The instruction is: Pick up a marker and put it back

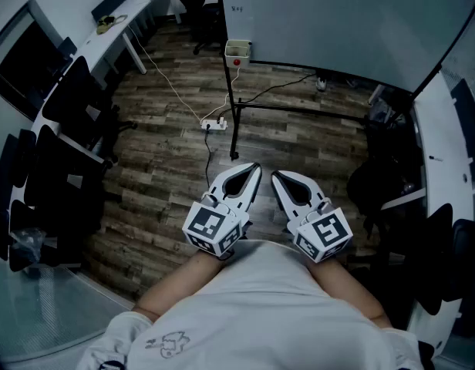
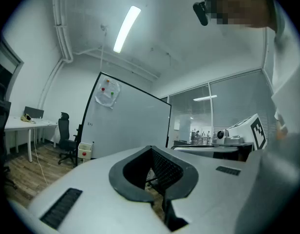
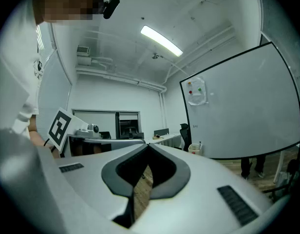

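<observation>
Holds the left claw (image 1: 253, 169) and the right claw (image 1: 277, 176) side by side, close before a pale shirt (image 1: 261, 314), tips near each other but apart, both aimed ahead over a wooden floor (image 1: 168, 137). Shows the left claw (image 2: 151, 149) closed in its own view: tips pressed together at the front, only the moulded hollow behind them gaping, nothing caught inside. Shows the same for the right claw (image 3: 147, 146): tips meeting, hollow bare, nothing gripped. Carries a marker-patterned cube (image 1: 210, 226) at the rear of the left claw and another (image 1: 328, 232) at the rear of the right one. Faces a whiteboard (image 1: 338, 21) well ahead of both claws, standing on a black frame, with a sheet of paper (image 3: 196, 91) stuck high on it. Finds a small white box (image 1: 237, 50) at the board's lower corner, far ahead and slightly left of the left claw, a red spot on its front. Cannot pick out the marker in any view; too small to tell at this size. Looks down on a white power strip (image 1: 214, 124) lying on the floor between the claws and that box, a pale cable trailing from it away to the left. Takes in a black office chair (image 1: 195, 6) beyond the box, a long white counter (image 1: 122, 21) far ahead to the left of the left claw, and dark chairs (image 1: 68, 145) lined well off to that claw's left. Catches a lit ceiling lamp (image 2: 126, 28) high above in both claw views.
</observation>
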`<state>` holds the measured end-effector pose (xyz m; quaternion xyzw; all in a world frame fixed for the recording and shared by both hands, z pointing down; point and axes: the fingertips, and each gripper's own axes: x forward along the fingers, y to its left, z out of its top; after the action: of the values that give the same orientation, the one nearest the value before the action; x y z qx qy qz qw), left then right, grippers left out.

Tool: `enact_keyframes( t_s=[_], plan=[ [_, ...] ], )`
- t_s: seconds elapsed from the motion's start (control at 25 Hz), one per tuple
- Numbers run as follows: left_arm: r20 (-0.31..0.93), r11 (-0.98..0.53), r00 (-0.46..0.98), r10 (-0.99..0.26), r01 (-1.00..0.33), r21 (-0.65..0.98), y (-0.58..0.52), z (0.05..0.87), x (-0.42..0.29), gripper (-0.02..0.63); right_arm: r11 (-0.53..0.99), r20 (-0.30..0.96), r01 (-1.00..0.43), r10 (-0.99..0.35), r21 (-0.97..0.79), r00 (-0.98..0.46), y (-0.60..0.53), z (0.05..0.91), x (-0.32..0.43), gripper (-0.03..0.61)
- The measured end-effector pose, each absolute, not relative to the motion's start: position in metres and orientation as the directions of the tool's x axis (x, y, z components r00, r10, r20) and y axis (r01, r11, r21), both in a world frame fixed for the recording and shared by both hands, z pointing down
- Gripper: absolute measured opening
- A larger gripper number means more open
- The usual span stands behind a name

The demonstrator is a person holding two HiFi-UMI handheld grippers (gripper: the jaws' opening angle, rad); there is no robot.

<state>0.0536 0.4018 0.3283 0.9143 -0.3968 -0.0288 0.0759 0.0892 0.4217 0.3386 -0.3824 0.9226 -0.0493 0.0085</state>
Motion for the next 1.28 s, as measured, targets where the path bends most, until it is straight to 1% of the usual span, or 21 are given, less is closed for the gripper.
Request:
enact_keyframes(
  t_s=[0.32,0.48,0.64,0.84,1.08,1.28],
  plan=[
    [0.014,-0.669,0.682,-0.731,-0.721,0.179,0.379,0.336,0.038,0.005,0.7,0.039,-0.705,-0.706,-0.115,-0.707,0.399,0.346,0.074,0.012],
    [0.012,-0.668,0.682,-0.731,-0.72,0.19,0.36,0.341,0.025,0.005,0.702,0.043,-0.696,-0.699,-0.152,-0.714,0.38,0.351,0.062,0.012],
    [-0.001,-0.673,0.681,-0.733,-0.725,0.147,0.333,0.342,0.005,0.005,0.696,0.046,-0.702,-0.704,-0.15,-0.708,0.351,0.353,0.043,0.012],
    [-0.013,-0.687,0.693,-0.721,-0.712,0.147,0.286,0.335,-0.031,0.005,0.685,0.053,-0.712,-0.714,-0.157,-0.698,0.304,0.35,0.007,0.012],
    [-0.013,-0.71,0.715,-0.699,-0.692,0.131,0.231,0.321,-0.077,0.005,0.674,-0.018,-0.723,-0.734,-0.151,-0.679,0.246,0.323,-0.041,0.012],
    [-0.009,-0.72,0.726,-0.687,-0.679,0.143,0.201,0.322,-0.109,0.005,0.672,0.0,-0.727,-0.734,-0.143,-0.679,0.217,0.324,-0.075,0.012]
  ],
)
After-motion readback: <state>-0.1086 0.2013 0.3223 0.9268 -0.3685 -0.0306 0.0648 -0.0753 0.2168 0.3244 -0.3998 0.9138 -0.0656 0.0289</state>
